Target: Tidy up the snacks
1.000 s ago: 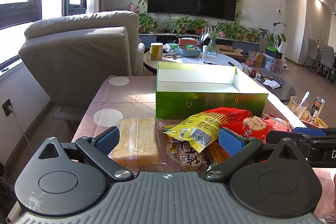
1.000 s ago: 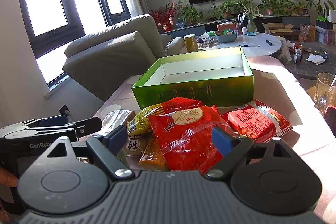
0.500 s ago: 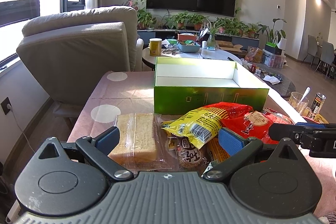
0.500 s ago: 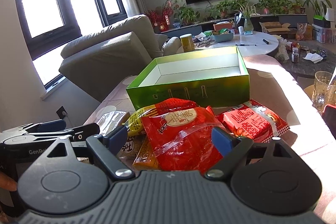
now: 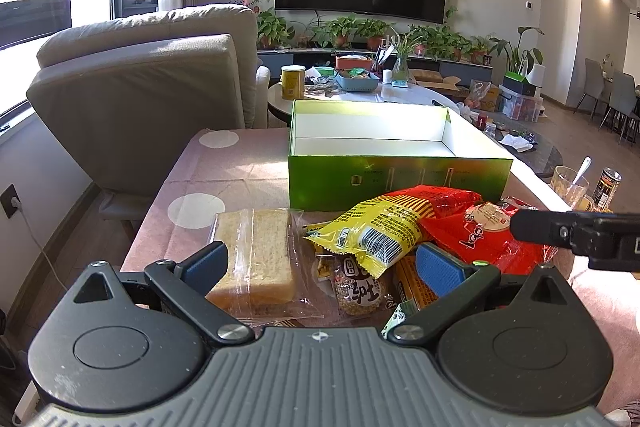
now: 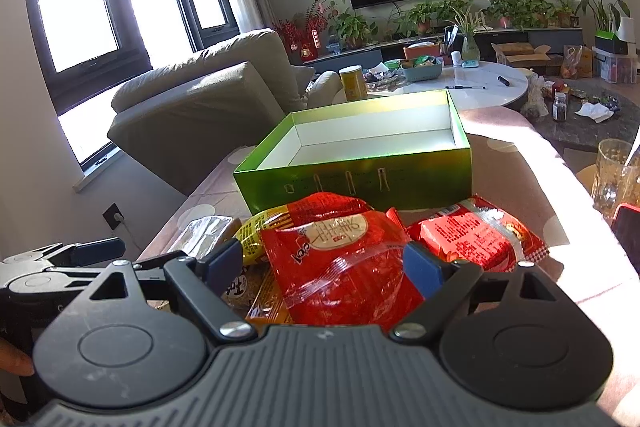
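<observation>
Living-room table (image 5: 224, 171): green box (image 5: 400, 179) empty. Both grippers, left gripper (image 5: 320, 263) and right gripper (image 6: 324, 263), have backed slightly from the snack pile (image 6: 340, 251), jaws spread, nothing grasped; sorting not begun.

Pink dotted counter (image 5: 224, 171) mid-frame, bearing an open green box (image 5: 400, 179) at centre, wrapped bread (image 5: 256, 255) lower left, snack packets (image 6: 340, 259) heaped lower centre.

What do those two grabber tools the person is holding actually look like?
Each is a hand-held tool with a ribbed grey body, two round black discs and black linkage arms fixed with silver bolts. The left gripper and right gripper each end in two blue pads. White lettering shows on their black sides, too cropped to read. No cables or sleeves are visible.
</observation>
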Available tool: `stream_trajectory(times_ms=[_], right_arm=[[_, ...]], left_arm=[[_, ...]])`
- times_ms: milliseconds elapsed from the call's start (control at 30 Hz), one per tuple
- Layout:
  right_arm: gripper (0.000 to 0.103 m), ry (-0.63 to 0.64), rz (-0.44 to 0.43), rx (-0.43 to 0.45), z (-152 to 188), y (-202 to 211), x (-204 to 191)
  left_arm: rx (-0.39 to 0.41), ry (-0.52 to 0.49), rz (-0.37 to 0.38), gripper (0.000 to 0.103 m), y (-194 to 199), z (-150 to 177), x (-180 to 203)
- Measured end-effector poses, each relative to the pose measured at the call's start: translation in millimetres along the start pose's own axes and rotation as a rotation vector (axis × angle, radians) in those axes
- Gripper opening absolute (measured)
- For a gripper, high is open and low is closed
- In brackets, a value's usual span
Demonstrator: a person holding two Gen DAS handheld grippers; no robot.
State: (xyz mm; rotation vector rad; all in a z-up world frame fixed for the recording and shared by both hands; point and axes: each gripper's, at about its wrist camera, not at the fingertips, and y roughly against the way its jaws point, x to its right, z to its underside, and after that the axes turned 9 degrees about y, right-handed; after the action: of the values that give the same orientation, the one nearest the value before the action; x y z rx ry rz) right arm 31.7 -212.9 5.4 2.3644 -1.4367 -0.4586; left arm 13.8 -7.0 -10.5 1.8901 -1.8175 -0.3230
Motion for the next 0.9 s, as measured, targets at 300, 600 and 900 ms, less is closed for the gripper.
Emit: stream_trajectory(times_ms=[300,600,900], right_arm=[[0.075,0.033,0.027,-0.015,-19,-18,14],[0.075,0.030,0.012,-0.068,-33,-50,26],[0.075,0.044,-0.108,-0.160,-44,-83,28]], left_arm=[[0.011,-0.027,0.024,0.101,-10,-15,13],[-0.080,-0.100,0.007,0.095,-41,-11,11],[-0.183,-0.113,0.054,0.093,-72,-8,6]])
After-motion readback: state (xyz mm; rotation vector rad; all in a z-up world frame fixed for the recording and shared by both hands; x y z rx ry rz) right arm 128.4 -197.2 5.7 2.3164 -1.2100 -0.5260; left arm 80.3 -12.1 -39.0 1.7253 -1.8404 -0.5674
